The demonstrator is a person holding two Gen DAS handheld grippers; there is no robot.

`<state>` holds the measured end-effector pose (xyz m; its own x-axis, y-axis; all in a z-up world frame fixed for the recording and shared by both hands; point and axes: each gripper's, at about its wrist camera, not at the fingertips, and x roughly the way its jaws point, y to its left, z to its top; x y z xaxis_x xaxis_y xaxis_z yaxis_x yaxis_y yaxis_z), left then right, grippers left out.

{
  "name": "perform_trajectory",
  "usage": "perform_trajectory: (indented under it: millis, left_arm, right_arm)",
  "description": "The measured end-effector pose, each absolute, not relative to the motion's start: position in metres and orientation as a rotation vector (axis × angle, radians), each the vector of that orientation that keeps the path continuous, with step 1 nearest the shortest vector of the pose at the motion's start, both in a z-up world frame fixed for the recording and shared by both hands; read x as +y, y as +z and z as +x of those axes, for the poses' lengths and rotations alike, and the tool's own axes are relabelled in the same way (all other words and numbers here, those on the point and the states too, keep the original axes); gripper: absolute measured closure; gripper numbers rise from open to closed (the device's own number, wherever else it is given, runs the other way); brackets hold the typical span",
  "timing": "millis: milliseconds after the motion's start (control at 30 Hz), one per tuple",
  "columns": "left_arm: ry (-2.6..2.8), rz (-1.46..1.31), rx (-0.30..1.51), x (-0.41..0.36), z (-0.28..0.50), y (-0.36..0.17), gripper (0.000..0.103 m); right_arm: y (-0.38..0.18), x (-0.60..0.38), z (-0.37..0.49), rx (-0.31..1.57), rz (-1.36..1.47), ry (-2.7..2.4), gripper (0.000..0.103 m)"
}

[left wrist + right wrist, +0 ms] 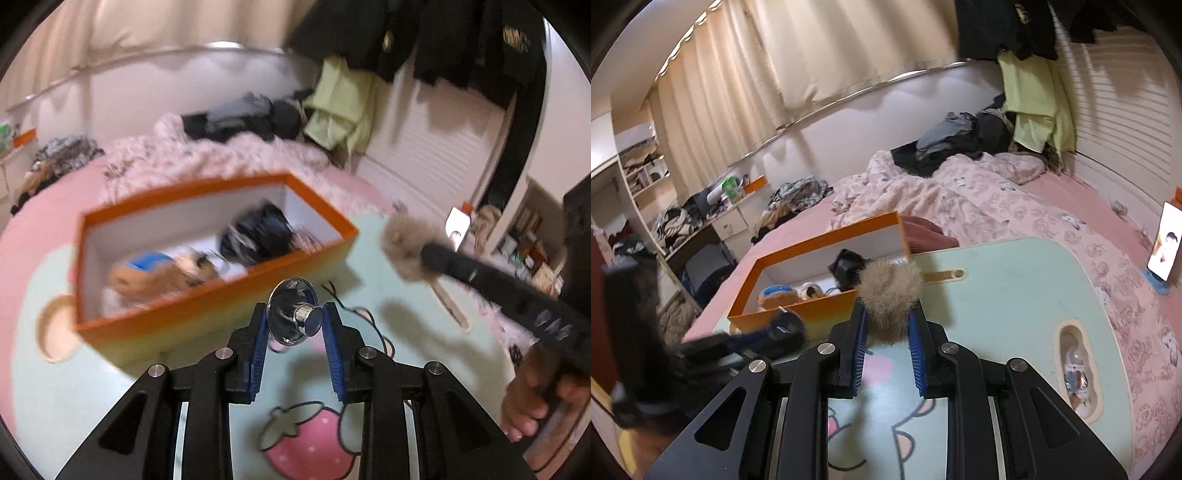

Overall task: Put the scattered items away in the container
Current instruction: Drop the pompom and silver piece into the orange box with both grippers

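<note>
My left gripper (295,310) is shut on a shiny chrome knob with a round flared base (286,314), held above the teal board just in front of the orange box (218,295). Inside the box lie a brown plush toy with blue on it (162,271) and a black bundle (258,236). My right gripper (886,317) is shut on a beige fluffy pom-pom (890,295), right of the box's near corner (812,314). In the left wrist view that pom-pom (404,247) hangs to the right of the box. The blurred left gripper (783,326) shows in the right wrist view.
The box stands on a teal board with a strawberry print (306,439), which lies on a pink bed. A thin black cord (373,325) lies on the board. A lit phone (1163,243) is propped at the right. A quilt (942,192) and clothes lie behind. A person's foot (528,406) is near.
</note>
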<state>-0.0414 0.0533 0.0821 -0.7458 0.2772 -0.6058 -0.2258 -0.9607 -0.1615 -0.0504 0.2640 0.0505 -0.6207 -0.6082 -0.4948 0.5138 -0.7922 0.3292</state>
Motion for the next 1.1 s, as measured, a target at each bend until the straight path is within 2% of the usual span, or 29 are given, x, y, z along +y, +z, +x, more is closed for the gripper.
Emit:
perform_trajectory:
  millis: [200,333,867,933,967,1000,1033,1100]
  left_arm:
    - [2.823,-0.854,-0.129,0.019,-0.057,0.120,0.075]
    - [2.857,-0.863,-0.122,0.005,-0.074,0.126,0.075]
    - [2.850,-1.086,-0.160,-0.021,-0.118,0.081,0.075]
    - [2.823,-1.151,-0.164,-0.021,-0.124,0.074,0.066]
    - [2.810,-1.172,-0.174,-0.021,-0.125,0.072,0.044]
    - [2.802,-1.161,-0.215,-0.022,-0.124,0.071,0.035]
    - [2.798,-1.144,-0.244,-0.023,-0.122,0.071,0.034]
    - [2.793,-1.129,-0.251,-0.021,-0.113,0.074,0.031]
  right_arm:
    - [0.067,0.232,-0.050,-0.098,0.752,-2.355,0.081]
    - [0.079,0.206,-0.060,-0.005,0.712,-2.374,0.081]
    - [0.060,0.134,-0.122,0.270,0.786,-2.393,0.081]
    - [0.056,0.133,-0.125,0.267,0.806,-2.393,0.080]
    - [0.054,0.133,-0.125,0.269,0.814,-2.399,0.077]
    - [0.052,0.133,-0.126,0.273,0.822,-2.411,0.072]
    - [0.052,0.134,-0.127,0.276,0.827,-2.423,0.069]
    - [0.052,0.135,-0.127,0.274,0.826,-2.437,0.049]
